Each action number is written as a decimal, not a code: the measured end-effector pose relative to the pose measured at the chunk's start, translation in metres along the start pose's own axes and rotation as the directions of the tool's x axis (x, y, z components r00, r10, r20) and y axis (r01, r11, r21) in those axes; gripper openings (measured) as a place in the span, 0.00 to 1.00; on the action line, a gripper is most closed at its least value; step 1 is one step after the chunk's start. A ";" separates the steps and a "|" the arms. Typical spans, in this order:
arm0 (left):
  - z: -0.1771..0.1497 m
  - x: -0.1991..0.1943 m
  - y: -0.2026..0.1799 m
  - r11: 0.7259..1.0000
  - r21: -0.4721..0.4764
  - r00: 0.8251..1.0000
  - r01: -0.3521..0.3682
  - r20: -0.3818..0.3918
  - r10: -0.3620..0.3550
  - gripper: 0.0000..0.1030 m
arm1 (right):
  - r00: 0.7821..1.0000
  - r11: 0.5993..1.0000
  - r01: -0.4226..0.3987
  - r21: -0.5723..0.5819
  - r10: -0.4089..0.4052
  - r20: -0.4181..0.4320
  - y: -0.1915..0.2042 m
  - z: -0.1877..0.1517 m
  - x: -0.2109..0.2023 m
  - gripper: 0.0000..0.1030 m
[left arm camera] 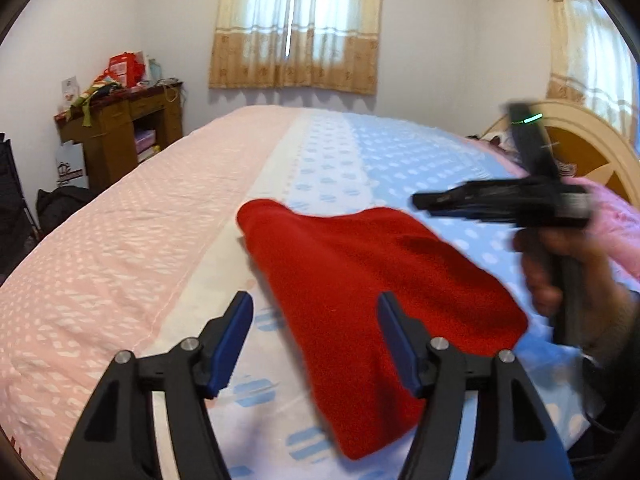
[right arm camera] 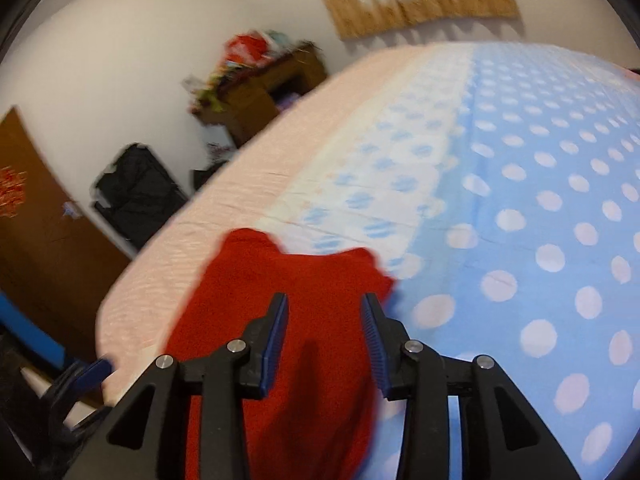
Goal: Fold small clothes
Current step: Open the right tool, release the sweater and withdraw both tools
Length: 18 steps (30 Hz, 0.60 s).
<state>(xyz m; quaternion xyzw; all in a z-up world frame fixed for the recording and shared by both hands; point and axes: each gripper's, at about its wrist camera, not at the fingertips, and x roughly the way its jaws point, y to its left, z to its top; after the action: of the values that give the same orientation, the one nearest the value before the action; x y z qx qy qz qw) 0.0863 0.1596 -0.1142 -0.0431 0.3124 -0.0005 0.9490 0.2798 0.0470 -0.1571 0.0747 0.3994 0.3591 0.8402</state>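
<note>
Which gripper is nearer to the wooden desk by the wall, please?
Left. The left gripper is on the side of the red garment toward the wooden desk; the right gripper is on its far side.

- The left wrist view looks from the left hand-held gripper (left arm camera: 316,344), angled down, close over the bed (left arm camera: 120,248) toward the curtained window (left arm camera: 294,28).
- The right wrist view looks from the right hand-held gripper (right arm camera: 325,344), tilted and blurred, equally close.
- Both share the red garment (left arm camera: 360,292), the bed and the wooden desk (left arm camera: 120,128).
</note>
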 end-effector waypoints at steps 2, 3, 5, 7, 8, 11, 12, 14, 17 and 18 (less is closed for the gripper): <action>-0.009 0.019 0.004 0.999 0.001 0.996 -0.054 -0.064 0.054 0.65 | 0.998 0.998 -0.055 -0.042 0.055 -0.003 0.020 -0.011 -0.013 0.42; -0.014 0.025 0.007 0.998 -0.003 0.994 -0.062 -0.086 0.062 0.67 | 0.996 0.994 -0.084 -0.073 0.083 -0.019 0.030 -0.021 -0.017 0.43; -0.021 0.031 0.013 0.997 -0.029 0.993 -0.066 -0.096 0.063 0.67 | 0.992 0.986 -0.115 -0.124 0.107 -0.066 0.045 -0.040 -0.020 0.44; -0.024 0.030 0.011 0.998 -0.017 0.996 -0.065 -0.069 0.064 0.69 | 0.993 0.986 -0.055 -0.158 0.038 -0.112 0.050 -0.061 -0.015 0.44; -0.025 0.032 0.008 0.998 0.003 0.996 -0.063 -0.066 0.063 0.74 | 0.991 0.988 -0.006 -0.157 -0.016 -0.135 0.045 -0.068 -0.010 0.44; -0.026 0.033 0.005 0.996 0.009 0.994 -0.089 -0.065 0.089 0.77 | 0.993 0.995 0.017 -0.099 -0.028 -0.117 0.025 -0.077 -0.005 0.43; -0.025 0.032 0.005 0.995 0.016 0.993 -0.097 -0.061 0.097 0.79 | 0.994 0.996 0.006 -0.089 -0.016 -0.110 0.023 -0.076 -0.006 0.43; -0.025 0.031 0.006 0.994 0.008 0.992 -0.107 -0.063 0.108 0.82 | 0.994 0.995 0.020 -0.094 -0.030 -0.108 0.026 -0.077 -0.008 0.43; -0.025 0.025 0.007 0.993 -0.015 0.990 -0.117 -0.079 0.116 0.86 | 0.994 0.994 0.049 -0.095 -0.058 -0.097 0.031 -0.081 -0.015 0.43; -0.023 0.017 0.007 0.994 -0.020 0.991 -0.111 -0.072 0.109 0.86 | 0.994 0.995 0.058 -0.084 -0.065 -0.087 0.032 -0.081 -0.021 0.44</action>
<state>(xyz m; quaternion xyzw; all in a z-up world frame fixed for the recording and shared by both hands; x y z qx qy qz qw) 0.0865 0.1643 -0.1434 -0.0373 0.3476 0.0541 0.9353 0.1949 0.0437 -0.1850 0.0120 0.4239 0.3520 0.8344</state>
